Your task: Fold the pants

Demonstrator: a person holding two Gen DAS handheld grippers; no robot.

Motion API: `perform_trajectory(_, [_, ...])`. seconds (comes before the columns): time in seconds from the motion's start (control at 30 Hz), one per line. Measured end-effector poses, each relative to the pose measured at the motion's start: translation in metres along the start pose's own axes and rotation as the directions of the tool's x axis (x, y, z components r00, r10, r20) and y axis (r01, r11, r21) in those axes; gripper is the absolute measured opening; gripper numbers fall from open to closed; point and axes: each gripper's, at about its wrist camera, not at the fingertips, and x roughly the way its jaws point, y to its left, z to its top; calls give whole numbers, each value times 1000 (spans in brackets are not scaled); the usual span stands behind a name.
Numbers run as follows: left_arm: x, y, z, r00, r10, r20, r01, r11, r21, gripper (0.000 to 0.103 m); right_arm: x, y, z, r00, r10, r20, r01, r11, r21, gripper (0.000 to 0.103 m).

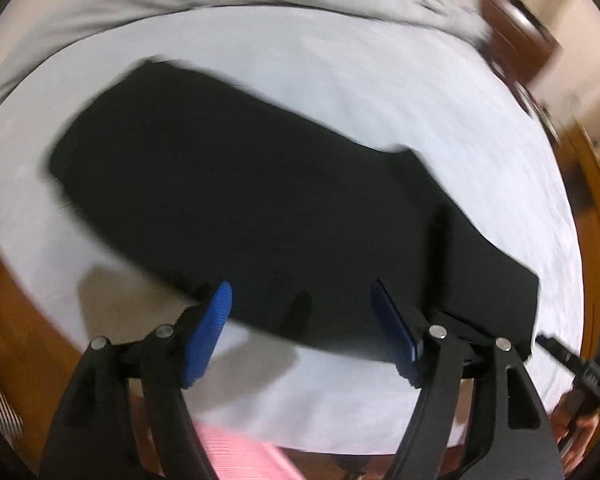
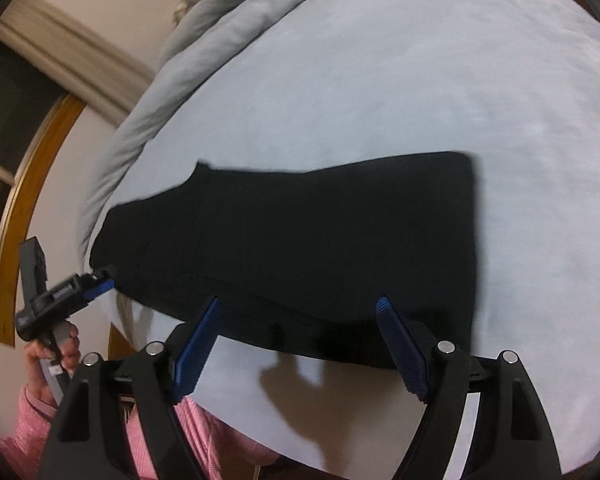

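Pants (image 1: 260,208), black, lie flat on the bed's pale sheet (image 1: 379,92), folded lengthwise into one long dark strip running left to right across the near part of the bed. Left gripper (image 1: 301,292) hovers over the near edge of the strip w/ its blue fingers (image 1: 210,332) spread wide, nothing between them. Right gripper (image 2: 298,308) is the same: blue fingers (image 2: 399,348) released & apart, above the near edge of the fabric, not pinching it. In the right wrist view the left gripper shows at the far left, its tip just beside the end of the pants; contact can't be told. A hand (image 2: 52,354) in a pink sleeve (image 2: 24,428) holds it. Grey duvet (image 2: 204,48) is bunched along the far side of the bed. Wood frame (image 1: 591,216) at right.
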Motion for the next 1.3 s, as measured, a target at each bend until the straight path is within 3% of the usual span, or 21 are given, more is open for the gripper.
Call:
perform_trajectory(0.1, [-6, 56, 8, 1000, -13, 12, 15, 988, -155, 73, 24, 9, 2, 999, 3, -40, -3, 1000, -9, 80])
perform_trajectory(0.23, [1, 98, 19, 998, -39, 53, 53, 953, -299, 73, 40, 2, -1, 997, -36, -71, 36, 999, 3, 80])
perform_trajectory(0.37, [15, 119, 36, 995, -58, 79, 81, 942, -324, 73, 41, -3, -2, 997, -13, -70, 14, 1000, 11, 80])
perform_trajectory(0.53, [42, 109, 43, 989, -109, 101, 140, 907, -396, 73, 42, -5, -3, 997, -16, -73, 16, 1000, 3, 82])
perform_trajectory(0.67, [42, 97, 49, 986, -108, 124, 148, 913, -380, 73, 40, -6, -7, 996, -35, -76, 33, 999, -33, 85])
perform_trajectory(0.77, [43, 101, 48, 988, -88, 126, 131, 908, -397, 58, 40, -3, -9, 996, -49, -74, 45, 997, -59, 86])
perform_trajectory(0.83, [46, 111, 46, 984, -116, 134, 165, 873, -458, 43, 37, -5, -11, 997, -44, -71, 39, 997, -64, 86])
perform_trajectory(0.9, [43, 112, 45, 980, -129, 150, 185, 863, -470, 31, 36, -7, -11, 997, -31, -68, 27, 998, -61, 86])
perform_trajectory(0.93, [38, 107, 44, 977, -129, 170, 194, 868, -457, 23, 36, -8, -10, 997, -25, -67, 21, 998, -56, 85])
perform_trajectory(1.03, [22, 88, 45, 968, -98, 231, 185, 899, -396, 12, 34, -11, -10, 998, 3, -64, -5, 999, -34, 85])
perform_trajectory(1.17, [-8, 44, 47, 936, -87, 342, 174, 957, -233, 9, 27, -12, -9, 999, 30, -46, -30, 999, -9, 85])
perform_trajectory(1.3, [-33, -8, 40, 900, -154, 408, 179, 984, -22, 9, 18, -17, -9, 999, 47, -24, -46, 999, 23, 85])
